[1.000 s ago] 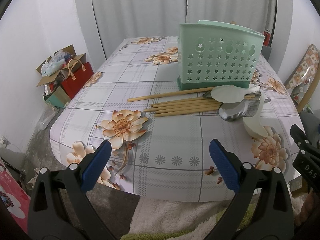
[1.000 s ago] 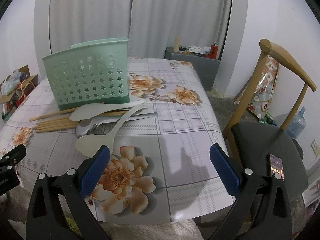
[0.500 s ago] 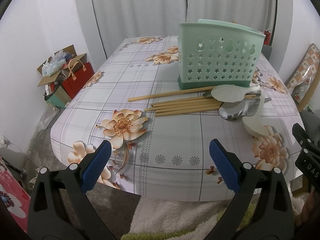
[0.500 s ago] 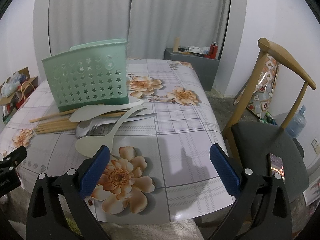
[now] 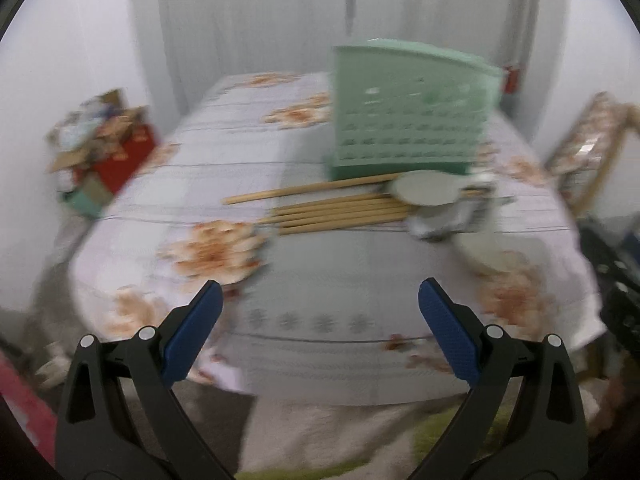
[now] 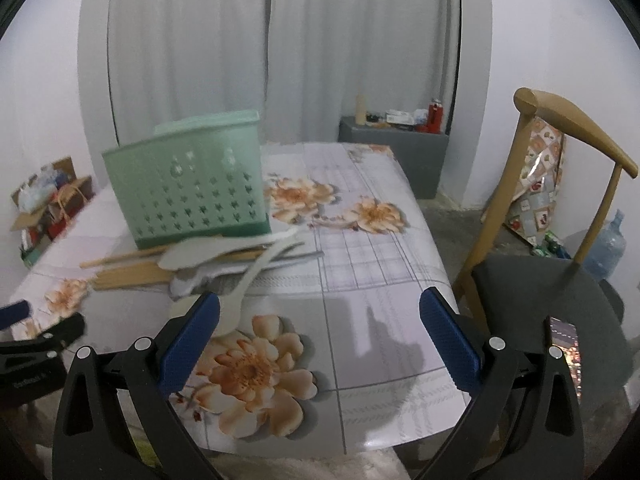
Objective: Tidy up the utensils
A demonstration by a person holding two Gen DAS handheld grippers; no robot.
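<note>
A mint-green perforated utensil basket (image 6: 192, 184) stands upright on a table, left of centre in the right wrist view and upper right of centre in the left wrist view, which is heavily blurred. Just in front of the basket lies a loose pile of utensils: several wooden chopsticks (image 5: 340, 212) lying side by side, a pale flat rice paddle (image 6: 208, 252) resting across them, a second pale spoon (image 6: 256, 272) whose handle slants toward the basket, and a metal spoon (image 5: 440, 220) beneath them; how exactly they overlap is hard to tell through the blur. The table (image 6: 380, 264) is covered by a pale checked cloth printed with large peach-coloured flowers, and its near edge curves across the lower part of both views. The left gripper (image 5: 318, 322) sits at the bottom of its view above the near table edge, its blue-padded fingers spread wide and holding nothing. The right gripper (image 6: 320, 328) sits at the bottom of its view over the cloth, fingers likewise wide apart and empty. White curtains (image 6: 280, 48) fill the top of the frame behind the table. At right stands a wooden chair (image 6: 568, 168) with a dark seat, a water jug (image 6: 606, 248) on the floor beyond it. A grey cabinet (image 6: 396, 148) with small items stands in the upper middle. At far left are cardboard boxes and bags (image 6: 48, 200).
</note>
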